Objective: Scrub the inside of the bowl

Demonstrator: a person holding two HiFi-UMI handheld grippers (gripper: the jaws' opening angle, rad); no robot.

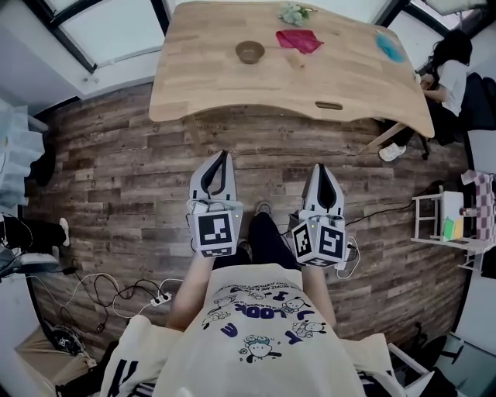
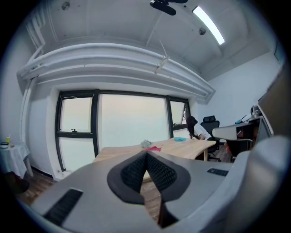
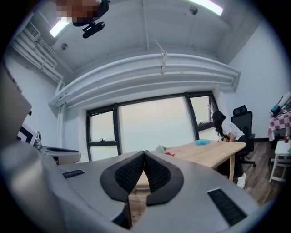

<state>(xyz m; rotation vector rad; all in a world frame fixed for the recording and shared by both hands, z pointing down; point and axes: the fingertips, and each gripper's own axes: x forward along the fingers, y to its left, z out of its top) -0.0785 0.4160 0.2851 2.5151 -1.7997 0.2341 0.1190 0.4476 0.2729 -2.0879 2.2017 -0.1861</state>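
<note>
Left gripper (image 1: 224,156) and right gripper (image 1: 319,167), both pressed together and empty, hang short of the table (image 1: 232,89). Only the head view shows the bowl (image 1: 249,52) on it, beside a red cloth (image 1: 299,39). The gripper views add windows (image 2: 132,120) beyond the table.

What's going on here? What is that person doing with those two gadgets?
A person stands on the wood floor facing a table, holding a gripper in each hand. The left gripper and right gripper are both shut and empty, pointing toward the table. The bowl sits untouched on it, with a red cloth and a pale green bundle nearby. No scrubbing has begun yet. Someone else sits at the table's far right end.
</note>
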